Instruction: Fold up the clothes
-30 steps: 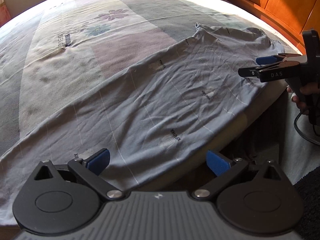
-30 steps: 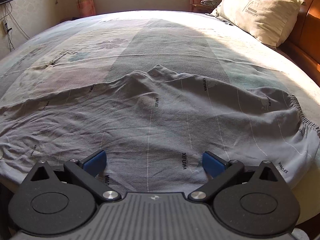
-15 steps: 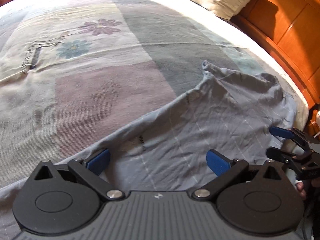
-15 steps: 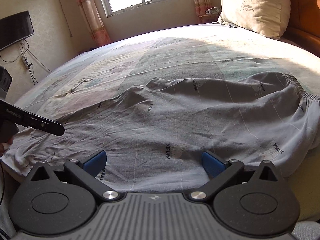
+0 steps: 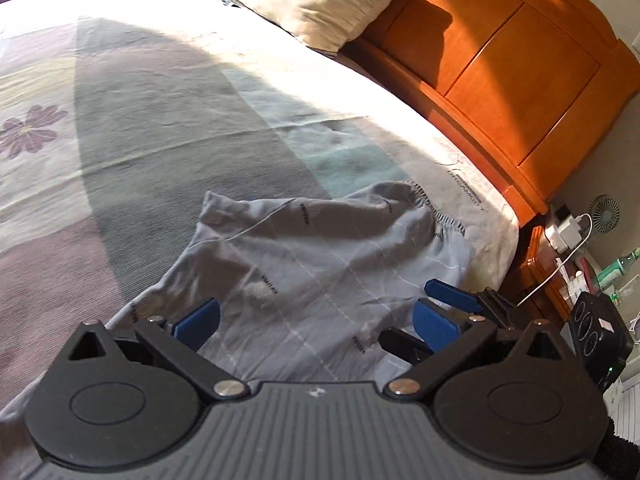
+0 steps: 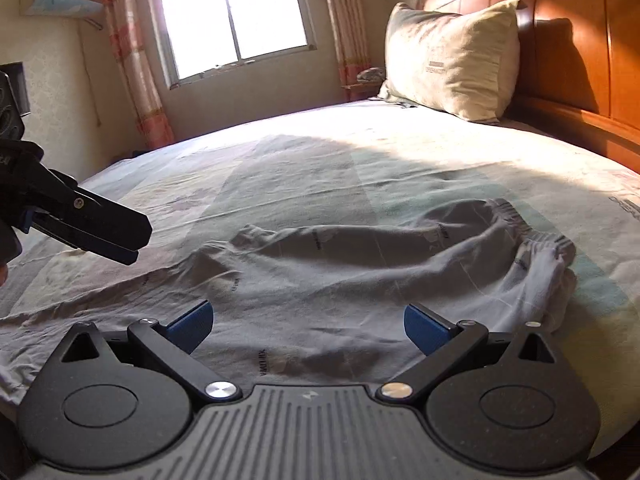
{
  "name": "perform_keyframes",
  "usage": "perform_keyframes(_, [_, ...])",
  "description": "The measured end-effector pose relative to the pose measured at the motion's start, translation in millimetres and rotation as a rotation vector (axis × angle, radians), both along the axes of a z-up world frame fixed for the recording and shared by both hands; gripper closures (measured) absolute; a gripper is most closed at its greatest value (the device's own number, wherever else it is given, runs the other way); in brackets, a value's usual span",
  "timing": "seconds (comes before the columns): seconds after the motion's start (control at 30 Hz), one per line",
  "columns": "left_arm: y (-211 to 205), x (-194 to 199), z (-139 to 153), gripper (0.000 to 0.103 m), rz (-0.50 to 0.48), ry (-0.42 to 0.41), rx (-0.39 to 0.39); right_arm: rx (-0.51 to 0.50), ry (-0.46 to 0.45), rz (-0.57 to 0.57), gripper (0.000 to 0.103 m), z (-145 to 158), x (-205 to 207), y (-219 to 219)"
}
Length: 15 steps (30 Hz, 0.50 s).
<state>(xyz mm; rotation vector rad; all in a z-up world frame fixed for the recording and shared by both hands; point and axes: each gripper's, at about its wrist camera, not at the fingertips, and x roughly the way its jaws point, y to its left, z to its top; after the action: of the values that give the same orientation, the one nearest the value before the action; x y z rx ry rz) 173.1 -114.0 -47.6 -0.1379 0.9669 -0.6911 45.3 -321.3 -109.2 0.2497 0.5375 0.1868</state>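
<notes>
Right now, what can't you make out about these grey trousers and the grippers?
- Grey trousers: legs run off the right wrist view's left edge, cuffs unseen.
- Near hem: hidden behind the right gripper body.
- Left wrist view: the left gripper covers the fabric's near edge.

My left camera looks low across the bed toward the headboard; my right faces the window. Both share, I think, the same pillow.
</notes>
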Motion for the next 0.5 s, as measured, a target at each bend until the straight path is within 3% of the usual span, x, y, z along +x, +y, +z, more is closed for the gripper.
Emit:
perform_keyframes(0.17, [-15,18,-7,0.003,0.040,0.014,0.021,0.116,0.087,-0.187,0.000,-13,9,-38])
perform_keyframes(0.33, [-30,36,-15,0.002,0.080,0.028,0.042,0.158,0.061,-0.217,0.000,-17,4,-46])
perform_keyframes(0.5, [-69,66,-30,0.001,0.019,0.169,-0.092,0.113,0.066,-0.197,0.000,-18,8,-36])
